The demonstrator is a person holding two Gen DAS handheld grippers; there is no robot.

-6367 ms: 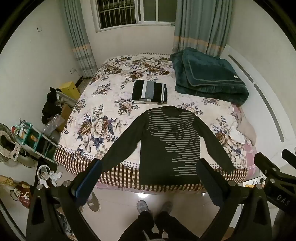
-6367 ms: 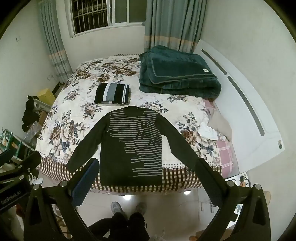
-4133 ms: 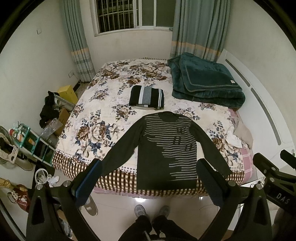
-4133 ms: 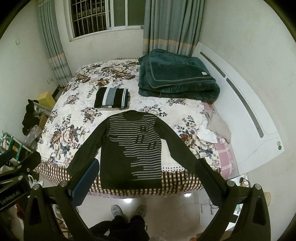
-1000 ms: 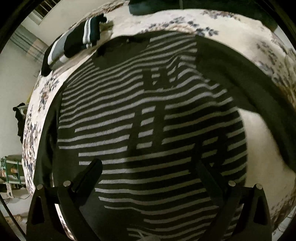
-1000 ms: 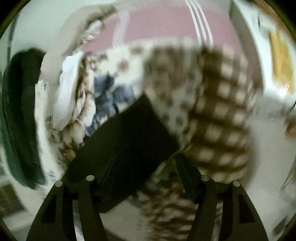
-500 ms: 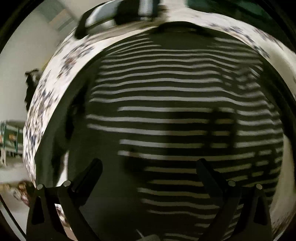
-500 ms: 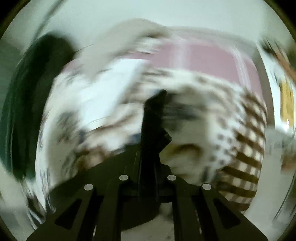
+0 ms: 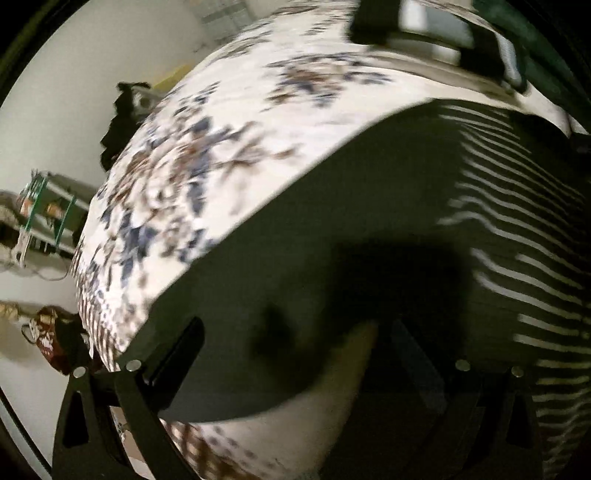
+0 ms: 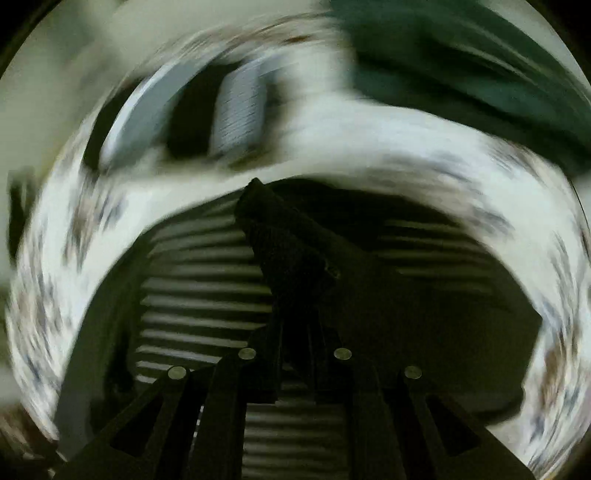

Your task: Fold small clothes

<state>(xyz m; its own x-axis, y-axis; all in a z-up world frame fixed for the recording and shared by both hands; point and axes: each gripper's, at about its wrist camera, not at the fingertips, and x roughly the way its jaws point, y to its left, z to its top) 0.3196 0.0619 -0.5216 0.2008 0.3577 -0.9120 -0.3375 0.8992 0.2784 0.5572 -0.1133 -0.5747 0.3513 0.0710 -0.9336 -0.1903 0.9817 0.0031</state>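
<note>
A dark sweater with white stripes lies spread on the floral bed. In the left wrist view its plain left sleeve runs across the frame, and my left gripper hovers open just above it. In the blurred right wrist view my right gripper is shut on the right sleeve's cuff, which stands up between the jaws over the sweater's striped body.
A folded striped garment lies farther up the floral bedspread, also visible in the right wrist view. A folded green blanket lies at the back right. A shelf and clutter stand on the floor left of the bed.
My left gripper has swung left from the sweater's chest to its left sleeve. My right gripper has closed on the right cuff and carried it from the bed's edge over the sweater's body.
</note>
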